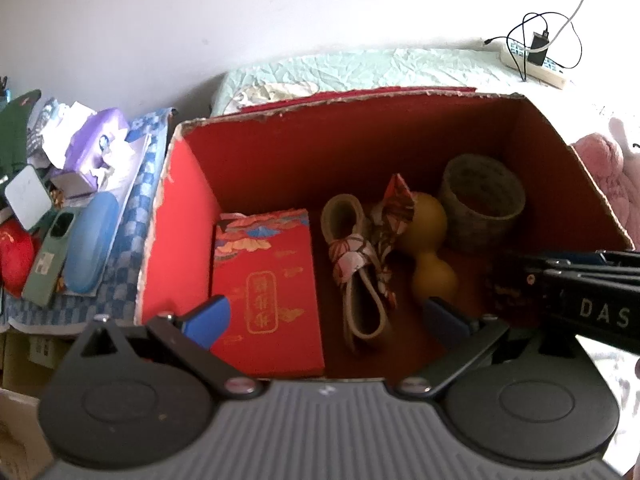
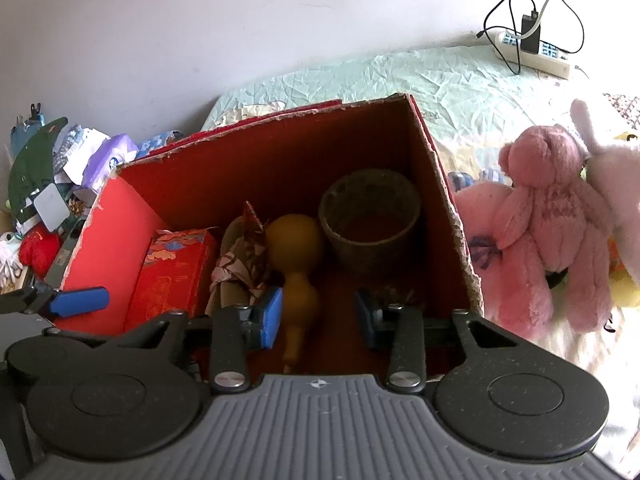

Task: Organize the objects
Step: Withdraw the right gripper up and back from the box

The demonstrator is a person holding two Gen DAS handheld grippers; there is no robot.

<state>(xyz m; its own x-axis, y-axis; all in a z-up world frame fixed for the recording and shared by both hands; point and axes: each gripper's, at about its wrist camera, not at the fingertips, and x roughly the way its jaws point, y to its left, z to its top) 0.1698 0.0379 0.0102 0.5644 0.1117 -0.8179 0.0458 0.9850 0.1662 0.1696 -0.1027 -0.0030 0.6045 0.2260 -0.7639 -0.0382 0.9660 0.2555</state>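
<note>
Both grippers hung over the open red cardboard box [image 2: 132,216] on the bed, and all the action was inside it. The right gripper [image 2: 318,314] was tipped down into the box with its blue-padded fingers [image 2: 272,312] partway apart, the yellow-brown wooden gourd [image 2: 294,248] lying between them, its narrow stem toward the camera. The left pad sat just beside the gourd's lower bulb; the right pad stood clear of it, so nothing was clamped. The left gripper [image 1: 328,316] hovered with its fingers spread wide and empty, above the flat red gift box with gold lettering [image 1: 268,280] and the cream strap wrapped in floral cloth [image 1: 360,268]. Behind the gourd stood the wide roll of brownish tape [image 2: 368,220], upright near the box's far right corner. By my reading, the step in hand was a pick of the gourd. To do it well, the fingers would need to centre on the waist or the lower bulb, since a round, smooth shell could squirt out from a pinch on its curve. Closing slowly and squarely mattered, and keeping the pads away from the floral cloth beside it. Outside the box, a pink plush bear [image 2: 556,216] lay on the bed to the right, well apart from it.
</note>
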